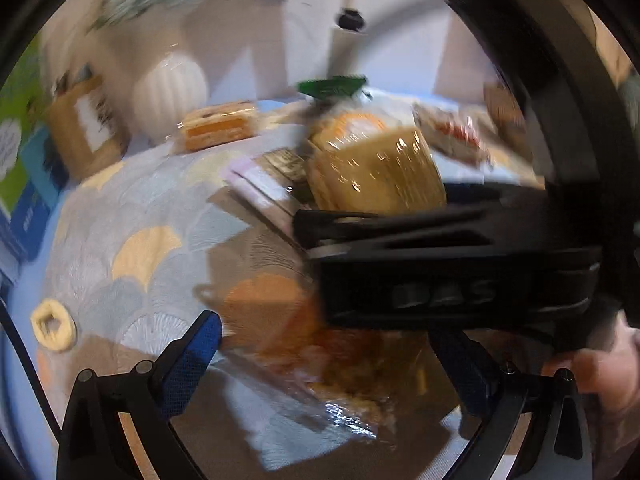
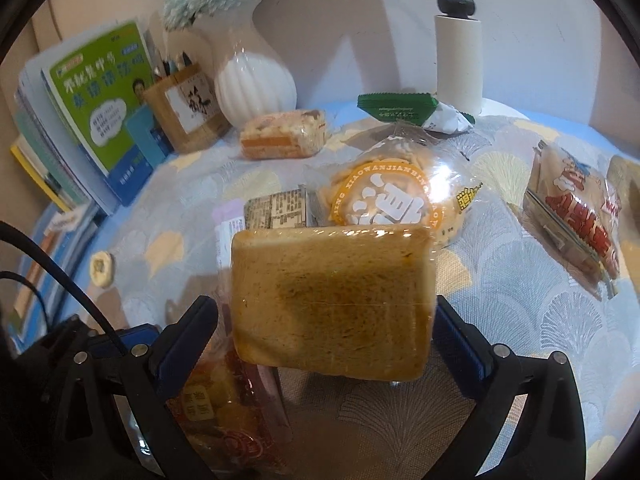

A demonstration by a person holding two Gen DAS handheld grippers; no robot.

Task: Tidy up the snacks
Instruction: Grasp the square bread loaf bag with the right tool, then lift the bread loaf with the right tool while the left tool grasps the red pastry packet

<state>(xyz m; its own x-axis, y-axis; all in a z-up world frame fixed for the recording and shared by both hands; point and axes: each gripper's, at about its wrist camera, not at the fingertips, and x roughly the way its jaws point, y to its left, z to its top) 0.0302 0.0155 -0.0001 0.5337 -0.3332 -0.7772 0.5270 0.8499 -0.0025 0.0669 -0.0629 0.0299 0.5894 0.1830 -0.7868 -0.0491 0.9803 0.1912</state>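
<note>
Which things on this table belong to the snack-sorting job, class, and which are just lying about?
Belonging to the job:
- wrapped bread slice, held between the right gripper fingers
- round cracker pack
- layered cake pack
- green-edged sachet
- red-printed snack bag

Just lying about:
- white ribbed vase
- green book
- wooden pen holder

Open patterned surface (image 2: 520,300) lies on the near right, between the wrapped bread slice (image 2: 332,300) and the red snack packet (image 2: 572,220). Far left is crowded: books (image 2: 92,120), pen holder (image 2: 184,112), white vase (image 2: 256,84).
</note>
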